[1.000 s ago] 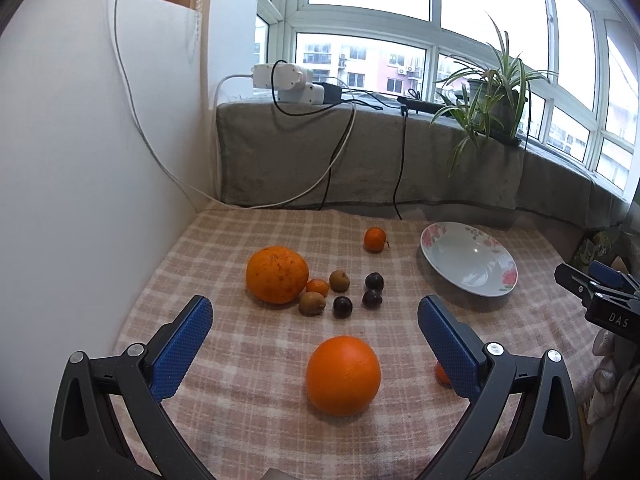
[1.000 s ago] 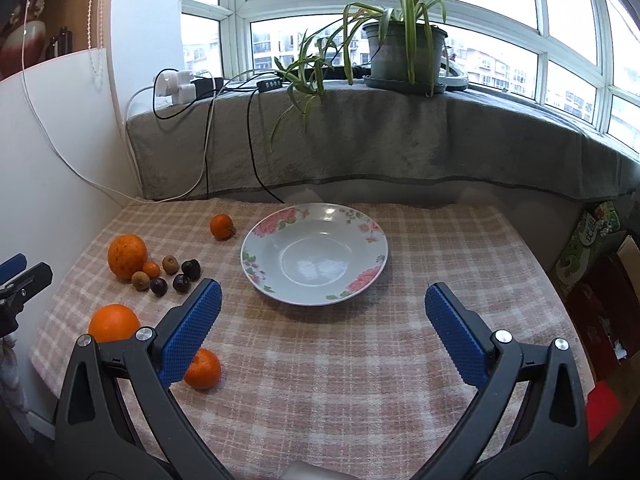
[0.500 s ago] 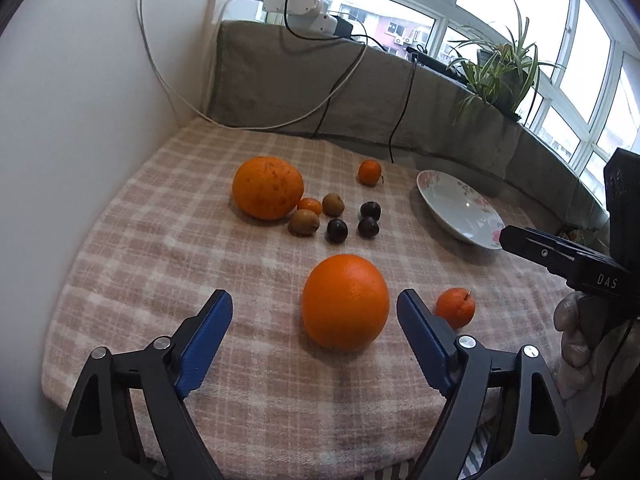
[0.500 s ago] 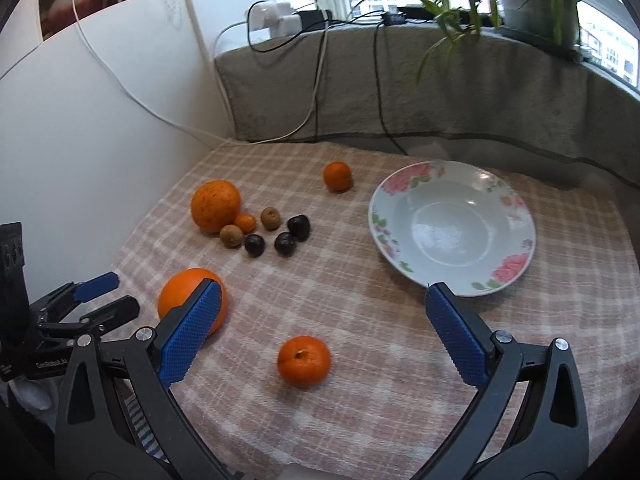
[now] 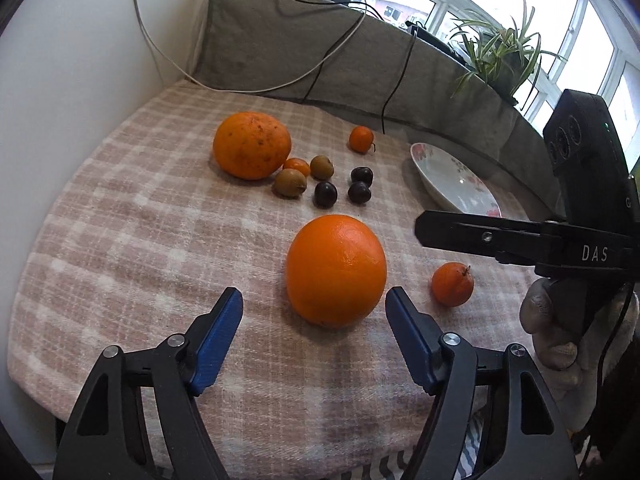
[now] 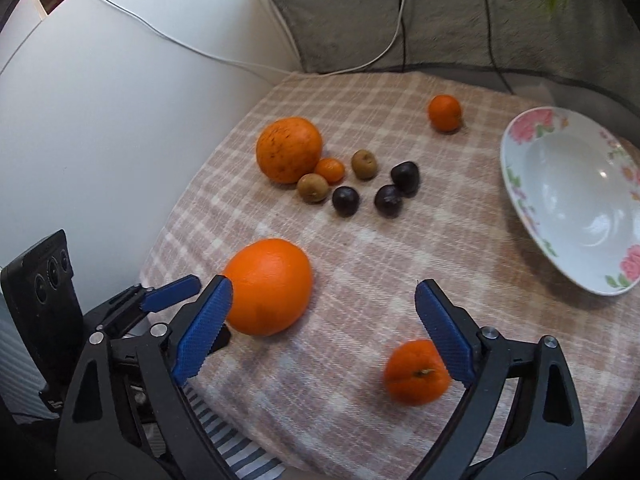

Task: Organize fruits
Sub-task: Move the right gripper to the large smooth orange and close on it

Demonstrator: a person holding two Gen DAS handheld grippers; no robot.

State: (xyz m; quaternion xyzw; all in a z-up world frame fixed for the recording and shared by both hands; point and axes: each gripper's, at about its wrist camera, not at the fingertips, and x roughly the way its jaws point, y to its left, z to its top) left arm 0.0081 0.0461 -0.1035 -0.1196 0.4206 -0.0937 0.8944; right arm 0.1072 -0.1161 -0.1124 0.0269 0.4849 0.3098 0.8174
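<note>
A big smooth orange lies on the checked cloth just ahead of my left gripper. Its jaws are closing, the orange stands partly between the blue pads, and neither pad touches it. A small tangerine sits low beside the right finger of my right gripper, whose jaws are wide and closing, with nothing pressed between them. The same orange is by that gripper's left finger. A flowered white plate stands empty at the right.
Farther back lie a speckled big orange, a small tangerine, two brown kiwis, a tiny orange fruit and three dark plums. A white wall stands on the left; cables hang over the grey sill cover. The table edge is close below.
Both grippers tipped down and came lower over the table. The left jaws narrowed around the near orange. The right view swung left from the plate to the fruit, and its jaws narrowed slightly.
</note>
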